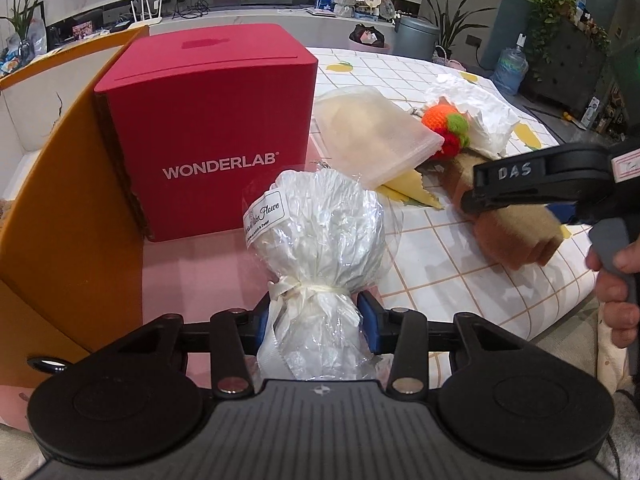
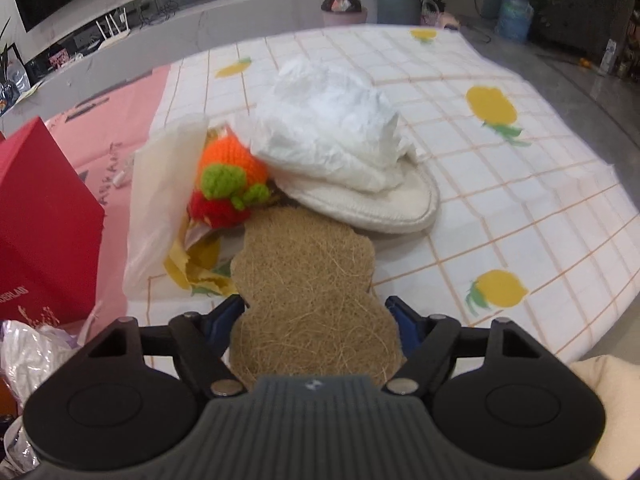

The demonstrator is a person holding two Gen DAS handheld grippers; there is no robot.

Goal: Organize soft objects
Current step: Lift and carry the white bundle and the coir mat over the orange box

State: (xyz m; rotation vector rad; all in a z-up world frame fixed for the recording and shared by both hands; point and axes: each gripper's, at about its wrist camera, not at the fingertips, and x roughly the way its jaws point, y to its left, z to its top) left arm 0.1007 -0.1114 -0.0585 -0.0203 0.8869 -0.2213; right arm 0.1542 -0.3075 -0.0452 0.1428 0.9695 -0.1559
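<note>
At lower centre of each wrist view, the left gripper (image 1: pixel 316 320) pinches a crinkly cellophane-wrapped bundle (image 1: pixel 320 232) at its ribbon-tied neck, while the right gripper (image 2: pixel 316 320) clamps a coarse, bear-shaped fibre pad (image 2: pixel 308 280).

The label (image 1: pixel 265 211) on the wrapped bundle (image 1: pixel 320 216) curls away at nine o'clock, its small print unreadable. The red box (image 2: pixel 44 216) is cut off at nine o'clock in the right wrist view. The fibre pad (image 2: pixel 312 300) disappears behind the gripper body at six o'clock.
</note>
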